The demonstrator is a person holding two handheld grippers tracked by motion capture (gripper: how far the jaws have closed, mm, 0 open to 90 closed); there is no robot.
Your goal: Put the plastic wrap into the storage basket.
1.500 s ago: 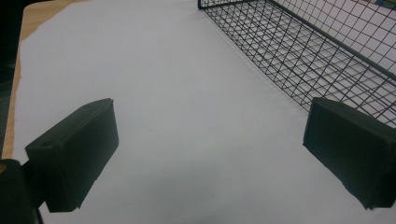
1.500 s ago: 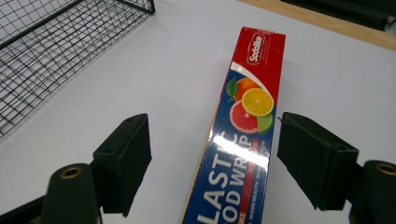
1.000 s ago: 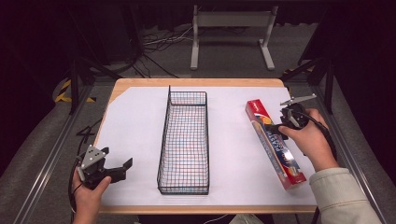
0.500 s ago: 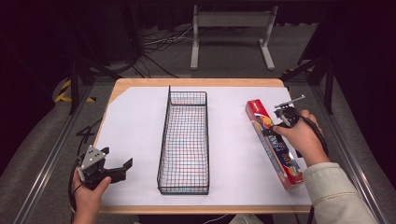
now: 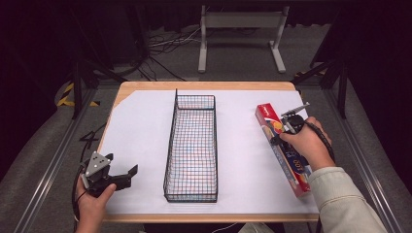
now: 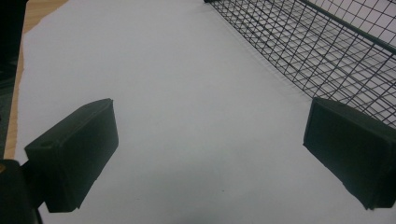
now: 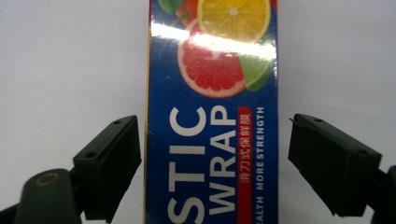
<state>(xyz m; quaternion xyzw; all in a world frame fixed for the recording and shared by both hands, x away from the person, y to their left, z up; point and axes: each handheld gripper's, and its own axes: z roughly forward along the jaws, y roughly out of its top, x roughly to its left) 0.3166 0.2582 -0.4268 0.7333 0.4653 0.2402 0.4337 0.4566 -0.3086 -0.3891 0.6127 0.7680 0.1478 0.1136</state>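
Observation:
A long plastic wrap box [image 5: 282, 147], red and blue with citrus pictures, lies flat on the white table cover at the right. My right gripper [image 5: 282, 137] is lowered over the middle of the box [image 7: 212, 135], open, one jaw on each side and a small gap to each long edge. A black wire basket [image 5: 192, 145] stands lengthwise in the middle of the table, with nothing in it. My left gripper [image 5: 127, 176] rests near the front left corner, open and holding nothing, its jaws pointing toward the basket [image 6: 327, 51].
The white sheet [image 5: 141, 136] covers most of the wooden tabletop. A metal frame rail [image 5: 46, 165] runs along the left side and another along the right. Cables and a stand's legs [image 5: 240, 43] lie on the floor beyond the far edge.
My right gripper has moved left and down onto the middle of the wrap box, so that its jaws now straddle it. The left gripper has stayed put.

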